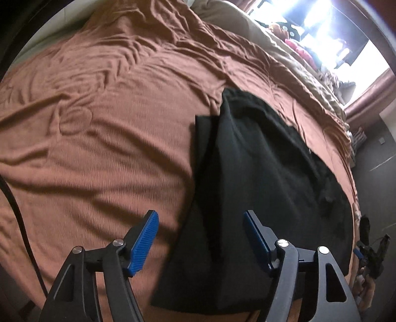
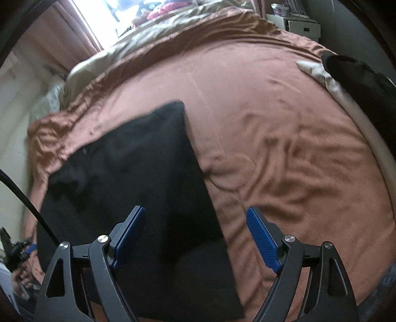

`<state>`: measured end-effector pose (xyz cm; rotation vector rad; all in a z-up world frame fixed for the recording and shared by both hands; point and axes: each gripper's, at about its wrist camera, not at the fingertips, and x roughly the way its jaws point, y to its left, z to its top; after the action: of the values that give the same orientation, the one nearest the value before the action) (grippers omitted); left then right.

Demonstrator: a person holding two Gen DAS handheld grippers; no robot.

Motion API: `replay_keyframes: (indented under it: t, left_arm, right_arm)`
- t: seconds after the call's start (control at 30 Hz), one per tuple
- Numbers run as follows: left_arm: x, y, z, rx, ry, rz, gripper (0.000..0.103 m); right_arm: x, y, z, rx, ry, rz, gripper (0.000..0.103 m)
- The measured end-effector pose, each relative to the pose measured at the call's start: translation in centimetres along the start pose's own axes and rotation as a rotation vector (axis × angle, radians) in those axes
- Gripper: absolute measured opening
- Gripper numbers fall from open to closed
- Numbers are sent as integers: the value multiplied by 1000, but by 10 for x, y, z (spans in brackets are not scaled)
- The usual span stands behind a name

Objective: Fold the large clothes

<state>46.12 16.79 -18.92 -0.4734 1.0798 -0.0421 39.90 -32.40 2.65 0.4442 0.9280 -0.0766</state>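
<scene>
A black garment [image 1: 252,178] lies folded into a long strip on the brown bedsheet [image 1: 104,123]. It also shows in the right wrist view [image 2: 138,178] on the same sheet [image 2: 284,138]. My left gripper [image 1: 201,223] is open and empty, hovering above the garment's near left edge. My right gripper [image 2: 196,220] is open and empty, above the garment's near right edge. The right gripper also shows small at the far right of the left wrist view [image 1: 368,247], and the left one at the far left of the right wrist view [image 2: 19,247].
A beige duvet [image 2: 138,42] is bunched along the far side of the bed by a bright window [image 1: 321,22]. A white-and-black cloth pile [image 2: 346,74] lies at the bed's right edge. A white cabinet [image 2: 297,24] stands beyond. Dark floor [image 1: 376,158] borders the bed.
</scene>
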Motion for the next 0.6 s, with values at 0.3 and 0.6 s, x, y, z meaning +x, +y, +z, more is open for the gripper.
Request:
replay_keyframes:
  t: [0.3, 0.6]
  left_arm:
    - [30, -6, -12, 49, 64, -2, 36]
    - [35, -12, 4, 24, 31, -9, 7]
  right_arm:
    - [29, -9, -5, 20, 68, 17, 40]
    - [42, 5, 24, -15, -12, 17, 0]
